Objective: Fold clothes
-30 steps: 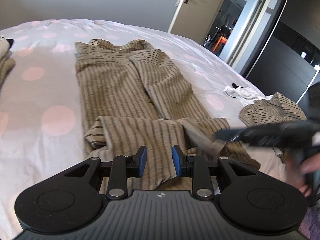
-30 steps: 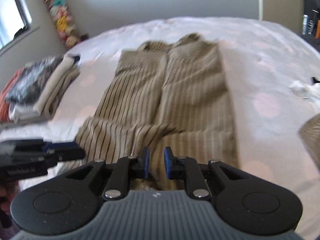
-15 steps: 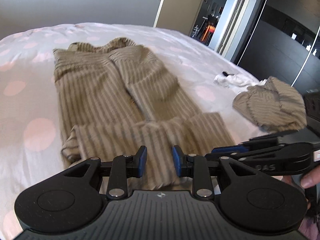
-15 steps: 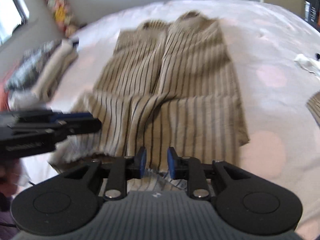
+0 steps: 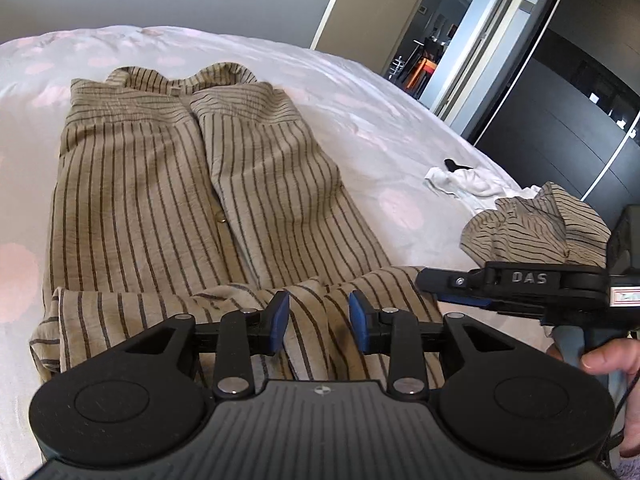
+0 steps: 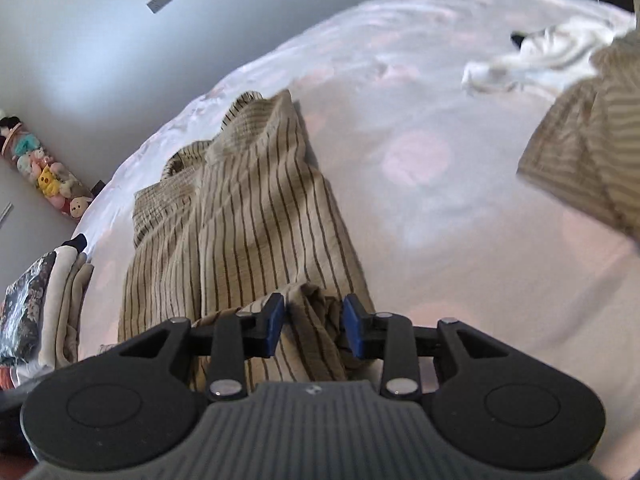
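The striped shirt lies flat on the bed, collar at the far end and hem turned back toward the grippers, presumably so the next fold can start from that near edge. The left gripper hangs over the folded hem, jaws partly apart, holding nothing. The right gripper has just been opening; a bunched hem corner sits between its pads, seemingly unpinched.

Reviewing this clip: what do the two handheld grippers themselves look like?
Both are black plastic with blue finger pads, silver rivets, round side discs and a ribbed grey body. The left gripper and right gripper match; side on, the right gripper shows raised "DAS" lettering.
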`<action>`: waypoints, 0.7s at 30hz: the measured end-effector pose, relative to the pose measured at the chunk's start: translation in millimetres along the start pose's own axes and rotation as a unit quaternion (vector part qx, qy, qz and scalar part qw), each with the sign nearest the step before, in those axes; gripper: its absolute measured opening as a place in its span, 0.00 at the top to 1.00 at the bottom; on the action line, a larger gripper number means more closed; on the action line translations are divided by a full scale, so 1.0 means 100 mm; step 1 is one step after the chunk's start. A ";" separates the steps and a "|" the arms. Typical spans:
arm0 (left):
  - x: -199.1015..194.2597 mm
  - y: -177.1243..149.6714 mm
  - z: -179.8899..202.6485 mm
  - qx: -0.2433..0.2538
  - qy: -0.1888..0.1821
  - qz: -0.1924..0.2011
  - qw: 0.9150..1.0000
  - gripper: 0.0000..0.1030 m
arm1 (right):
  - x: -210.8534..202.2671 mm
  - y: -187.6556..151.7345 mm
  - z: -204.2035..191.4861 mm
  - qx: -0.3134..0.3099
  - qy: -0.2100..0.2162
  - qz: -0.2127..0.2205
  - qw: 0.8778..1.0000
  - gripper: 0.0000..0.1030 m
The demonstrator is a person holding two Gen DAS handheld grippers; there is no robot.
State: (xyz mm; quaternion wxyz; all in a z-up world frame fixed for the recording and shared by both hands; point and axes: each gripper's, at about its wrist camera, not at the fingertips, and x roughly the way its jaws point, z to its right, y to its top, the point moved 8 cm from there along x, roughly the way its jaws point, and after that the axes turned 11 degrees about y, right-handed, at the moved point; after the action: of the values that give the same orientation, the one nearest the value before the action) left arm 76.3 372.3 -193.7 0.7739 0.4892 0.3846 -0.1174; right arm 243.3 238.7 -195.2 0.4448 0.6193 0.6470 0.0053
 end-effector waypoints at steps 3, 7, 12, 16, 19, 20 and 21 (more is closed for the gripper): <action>0.02 -0.02 -0.01 0.000 -0.005 -0.002 1.000 0.99 | 0.02 -0.07 -0.03 0.013 0.018 -0.010 1.000 0.99; 0.02 -0.04 -0.02 0.001 0.002 0.002 1.000 1.00 | -0.15 -0.08 0.10 0.021 -0.023 0.010 0.999 0.98; 0.12 -0.14 -0.07 0.015 0.030 -0.023 0.999 1.00 | -0.13 -0.10 0.32 0.070 -0.034 -0.002 0.997 0.98; 0.03 -0.10 -0.09 0.013 0.024 -0.011 1.000 1.00 | -0.15 -0.08 0.28 0.050 -0.045 0.004 0.998 0.94; -0.17 -0.02 -0.12 0.020 0.028 0.016 0.999 1.00 | -0.26 -0.04 0.27 0.041 -0.055 0.028 0.997 0.92; -0.25 -0.01 -0.16 0.021 0.035 0.026 0.999 1.00 | -0.31 -0.02 0.24 0.030 -0.054 0.041 0.997 0.89; -0.32 -0.02 -0.20 0.021 0.046 0.031 0.998 0.96 | -0.35 0.00 0.20 0.016 -0.051 0.051 0.997 0.87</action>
State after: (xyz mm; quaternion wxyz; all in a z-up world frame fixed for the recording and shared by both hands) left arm 43.7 381.9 -176.9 0.7483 0.5221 0.4017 -0.0785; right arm 249.1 199.9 -187.1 0.4668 0.6577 0.5910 -0.0142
